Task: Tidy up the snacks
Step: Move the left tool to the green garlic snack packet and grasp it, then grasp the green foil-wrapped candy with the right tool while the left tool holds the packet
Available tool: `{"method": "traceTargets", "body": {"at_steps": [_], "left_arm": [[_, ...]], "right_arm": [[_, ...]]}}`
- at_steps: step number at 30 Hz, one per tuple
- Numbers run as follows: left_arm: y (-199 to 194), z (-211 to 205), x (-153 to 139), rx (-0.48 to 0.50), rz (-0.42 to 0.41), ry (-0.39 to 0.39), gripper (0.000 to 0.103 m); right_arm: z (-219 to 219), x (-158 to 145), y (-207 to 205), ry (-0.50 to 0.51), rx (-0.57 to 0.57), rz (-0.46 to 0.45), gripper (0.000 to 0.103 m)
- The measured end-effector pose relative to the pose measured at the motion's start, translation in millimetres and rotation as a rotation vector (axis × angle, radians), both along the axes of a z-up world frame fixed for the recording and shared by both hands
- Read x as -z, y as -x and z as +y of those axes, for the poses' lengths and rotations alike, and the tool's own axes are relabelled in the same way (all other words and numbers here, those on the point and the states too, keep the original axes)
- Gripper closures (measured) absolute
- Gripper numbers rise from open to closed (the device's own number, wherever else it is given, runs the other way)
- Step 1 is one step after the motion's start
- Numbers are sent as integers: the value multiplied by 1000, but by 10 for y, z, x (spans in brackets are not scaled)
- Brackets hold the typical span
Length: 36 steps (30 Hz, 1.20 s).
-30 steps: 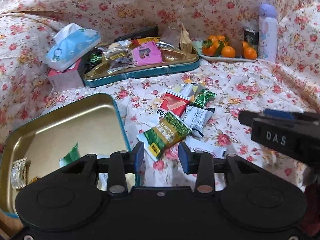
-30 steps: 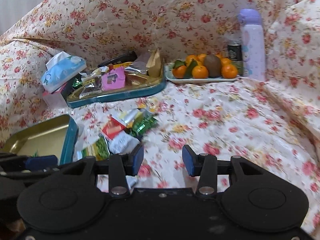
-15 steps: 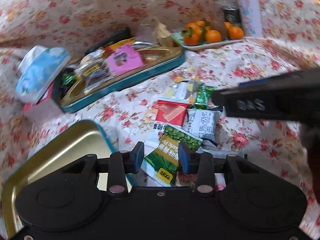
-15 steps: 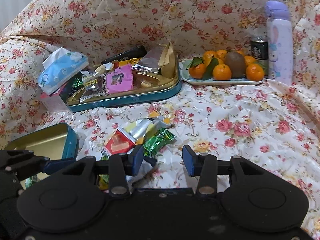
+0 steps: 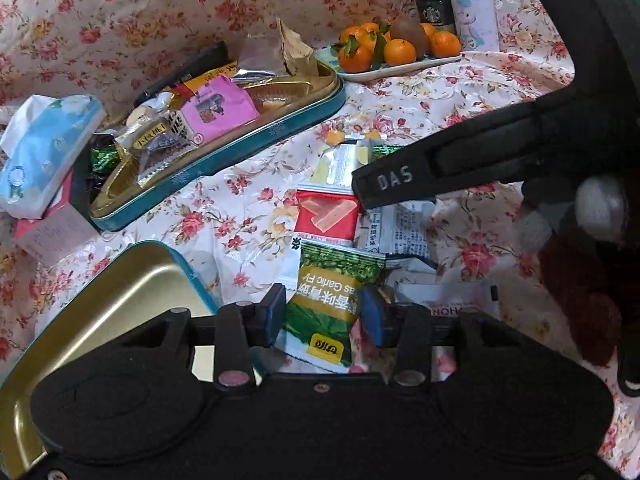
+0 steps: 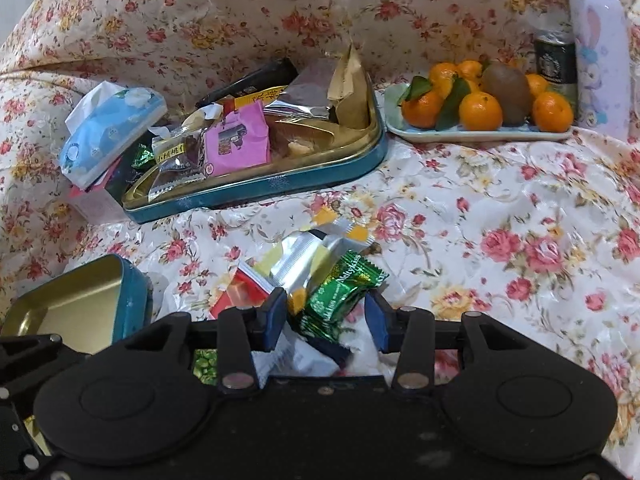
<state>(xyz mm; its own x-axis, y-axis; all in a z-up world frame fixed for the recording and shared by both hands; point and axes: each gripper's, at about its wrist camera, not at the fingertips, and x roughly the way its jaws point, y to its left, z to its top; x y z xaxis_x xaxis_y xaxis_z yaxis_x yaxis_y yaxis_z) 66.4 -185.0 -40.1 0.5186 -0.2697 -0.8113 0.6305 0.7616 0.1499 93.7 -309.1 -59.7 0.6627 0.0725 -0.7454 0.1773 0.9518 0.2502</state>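
Two grippers over the snack pile on floral cloth: left gripper [image 5: 324, 312] jaws apart, just been opening, green garlic-pea pkt [image 5: 326, 304] between, not pinched. Right gripper [image 6: 326, 316] jaws apart w/ green candy wrapper [image 6: 340, 292] between. Empty gold tin [image 5: 100, 300] beside left; filled tin [image 6: 352, 160] further back
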Motion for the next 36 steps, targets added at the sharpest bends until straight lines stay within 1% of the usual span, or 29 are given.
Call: {"method": "traceTargets", "body": {"at_steps": [2, 4, 5, 6, 8, 9, 11, 12, 14, 19, 22, 25, 31, 33, 36], "left_arm": [[-43, -20, 20, -1, 16, 5, 49], [-83, -34, 40, -17, 38, 6, 49], [-95, -38, 44, -28, 47, 11, 49], [-103, -40, 46, -38, 56, 16, 49], [-105, -42, 40, -62, 73, 31, 53], [-98, -39, 37, -74, 81, 41, 55], [-89, -32, 26, -101, 101, 62, 55], [-78, -25, 17, -110, 114, 75, 56], [-47, -12, -2, -133, 134, 92, 60], [137, 34, -121, -183, 142, 134, 60], [290, 58, -193, -196, 138, 156, 60], [449, 68, -220, -205, 136, 159, 60], [608, 2, -153, -188, 150, 127, 60], [617, -32, -113, -191, 156, 120, 60], [588, -73, -65, -210, 148, 110, 60]], "right_arm": [[37, 2, -24, 24, -11, -8, 58], [58, -3, -18, 44, -13, -16, 65], [56, -1, -10, 53, -13, -18, 73], [52, -4, 7, 65, -13, -20, 74], [10, -11, 54, 71, -8, -23, 79], [-18, -15, 85, 71, -3, -23, 80], [-85, -30, 168, 78, 19, -20, 81], [-119, -41, 221, 83, 28, -20, 82], [-200, -64, 336, 92, 51, -18, 82], [-367, -125, 670, 88, 101, -14, 82], [-419, -156, 873, 67, 116, -6, 82], [-424, -180, 1059, 91, 138, -5, 82], [-471, -211, 1354, 55, 175, 15, 82], [-477, -224, 1378, 62, 178, 29, 82], [-480, -211, 1315, 79, 174, 22, 82]]}}
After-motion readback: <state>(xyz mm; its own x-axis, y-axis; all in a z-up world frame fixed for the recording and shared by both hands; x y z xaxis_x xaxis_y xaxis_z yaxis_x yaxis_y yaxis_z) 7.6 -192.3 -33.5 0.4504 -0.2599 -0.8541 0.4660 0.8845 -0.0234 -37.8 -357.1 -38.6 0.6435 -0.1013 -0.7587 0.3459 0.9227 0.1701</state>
